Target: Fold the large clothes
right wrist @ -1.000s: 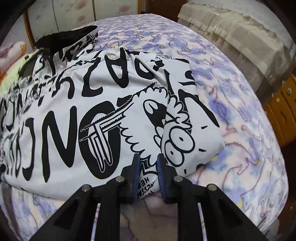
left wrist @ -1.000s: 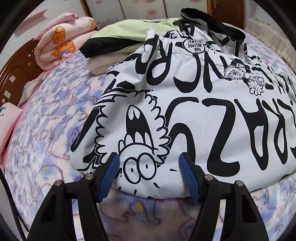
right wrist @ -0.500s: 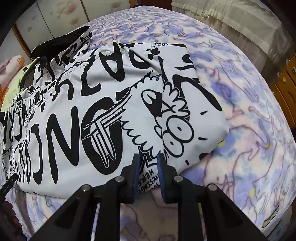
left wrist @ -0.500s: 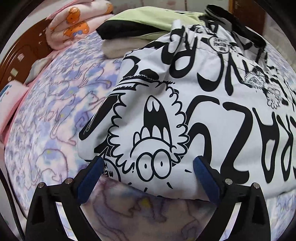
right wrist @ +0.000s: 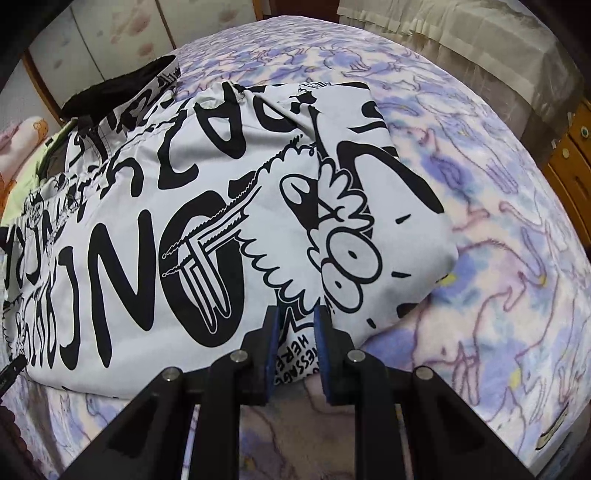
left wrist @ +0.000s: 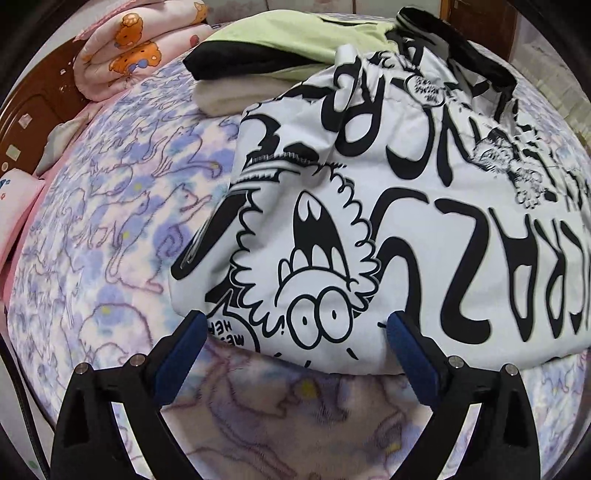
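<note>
The jacket (left wrist: pixel 388 221) hem just slipped free as my left gripper (left wrist: pixel 295 343) spread wide, while my right gripper (right wrist: pixel 295 343) stays pinched narrow on its edge, so this fold looks laid

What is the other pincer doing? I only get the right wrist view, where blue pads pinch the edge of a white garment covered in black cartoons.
Observer: The left gripper is open, its pads wide apart at the printed garment's near edge, not pressing it.
Operator: What lies past the garment on that side?
Observer: A cream folded cloth, under a green and black garment.
Operator: And beyond the bedding?
Observer: A dark wooden headboard stands at the far left.
</note>
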Motion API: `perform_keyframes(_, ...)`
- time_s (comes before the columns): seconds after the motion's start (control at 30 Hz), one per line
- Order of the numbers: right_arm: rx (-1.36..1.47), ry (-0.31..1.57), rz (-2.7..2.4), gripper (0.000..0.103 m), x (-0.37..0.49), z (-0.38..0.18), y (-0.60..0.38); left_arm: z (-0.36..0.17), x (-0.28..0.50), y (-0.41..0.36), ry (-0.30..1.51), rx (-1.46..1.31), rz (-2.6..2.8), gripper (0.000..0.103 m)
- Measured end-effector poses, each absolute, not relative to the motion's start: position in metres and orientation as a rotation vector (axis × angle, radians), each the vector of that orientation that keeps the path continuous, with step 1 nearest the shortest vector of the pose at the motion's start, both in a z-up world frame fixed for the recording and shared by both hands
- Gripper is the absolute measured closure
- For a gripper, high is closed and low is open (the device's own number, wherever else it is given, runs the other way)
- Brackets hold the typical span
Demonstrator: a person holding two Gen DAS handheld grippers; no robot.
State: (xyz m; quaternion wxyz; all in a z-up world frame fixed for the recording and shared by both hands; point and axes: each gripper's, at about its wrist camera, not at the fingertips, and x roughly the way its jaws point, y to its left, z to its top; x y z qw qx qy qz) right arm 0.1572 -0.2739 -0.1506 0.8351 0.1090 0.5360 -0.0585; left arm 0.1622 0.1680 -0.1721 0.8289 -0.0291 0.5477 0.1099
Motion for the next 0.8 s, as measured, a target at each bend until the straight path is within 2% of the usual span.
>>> perform_keyframes(0.13, 0.251, 1.118, -0.108, 0.084, 0.155, -0.152, -0.277, -0.145, 0.165, 0.167, 1.117, -0.089, 0.129, 0.006)
perform_keyframes(0.3, 0.147, 1.131, -0.111, 0.084, 0.157, -0.152, -0.266, -0.099, 0.187, 0.161, 1.016, -0.095, -0.054, 0.006)
perform_keyframes(0.47, 0.022, 1.175, -0.126, 0.084, 0.166, -0.151, -0.251, -0.071, 0.257, 0.150, 0.958, -0.078, -0.185, 0.006)
perform_keyframes(0.6, -0.069, 1.304, -0.124, 0.084, 0.188, -0.148, -0.243, -0.055, 0.335, 0.139, 0.975, -0.088, -0.253, 0.008)
perform_keyframes(0.7, -0.032, 1.384, -0.129, 0.084, 0.206, -0.134, -0.244, -0.042, 0.387, 0.134, 0.986, -0.077, -0.260, 0.012)
perform_keyframes(0.8, 0.063, 1.384, -0.095, 0.084, 0.239, -0.104, -0.240, -0.027, 0.440, 0.133, 0.993, -0.113, -0.257, 0.012)
